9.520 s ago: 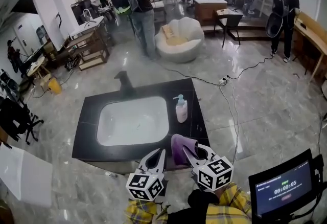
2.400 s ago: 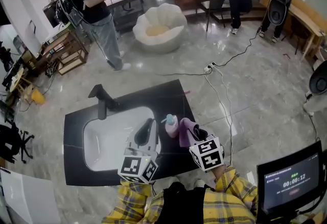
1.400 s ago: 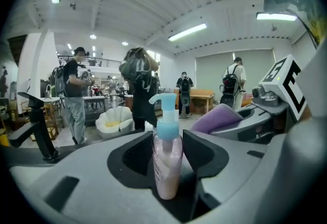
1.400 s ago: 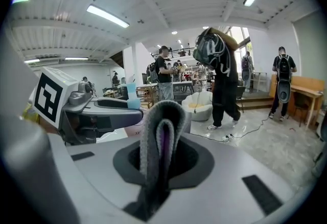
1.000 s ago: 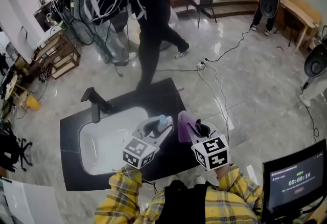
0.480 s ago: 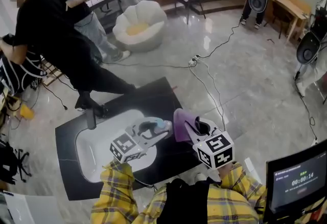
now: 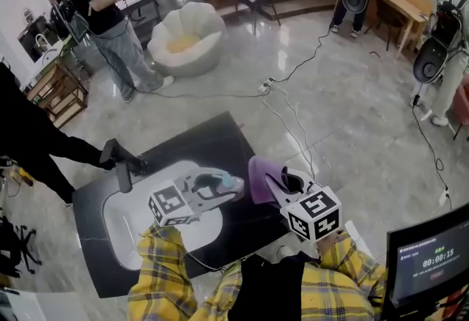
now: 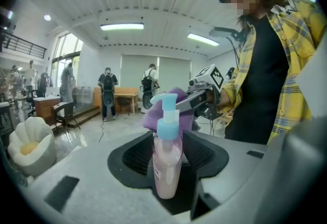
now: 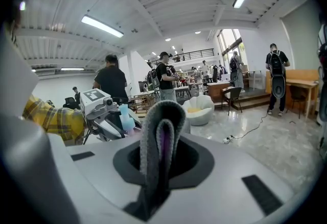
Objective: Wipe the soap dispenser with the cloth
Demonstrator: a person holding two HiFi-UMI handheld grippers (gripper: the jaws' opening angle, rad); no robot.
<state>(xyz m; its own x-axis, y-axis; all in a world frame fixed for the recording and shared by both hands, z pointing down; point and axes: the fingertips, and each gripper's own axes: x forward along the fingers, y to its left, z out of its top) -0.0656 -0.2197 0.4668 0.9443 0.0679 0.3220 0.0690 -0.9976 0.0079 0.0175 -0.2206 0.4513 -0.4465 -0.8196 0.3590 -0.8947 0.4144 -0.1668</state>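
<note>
Turning sideways since a moment ago, the soap dispenser (image 8: 167,164) is held above the desk (image 7: 212,138), clamped in the half-closed fingers of the left gripper (image 7: 220,187); the right gripper (image 7: 277,182) pinches the folded cloth (image 7: 258,177) just beside it, so wiping can probably begin

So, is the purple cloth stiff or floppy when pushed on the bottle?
Probably floppy: the cloth doubles over in a soft fold. Likely light, as the fold stands up unsupported. It should wrap around the soap dispenser.

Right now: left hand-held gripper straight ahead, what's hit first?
Likely purple cloth in the right hand-held gripper, just past the soap dispenser the left hand-held gripper holds; gap unclear.
</note>
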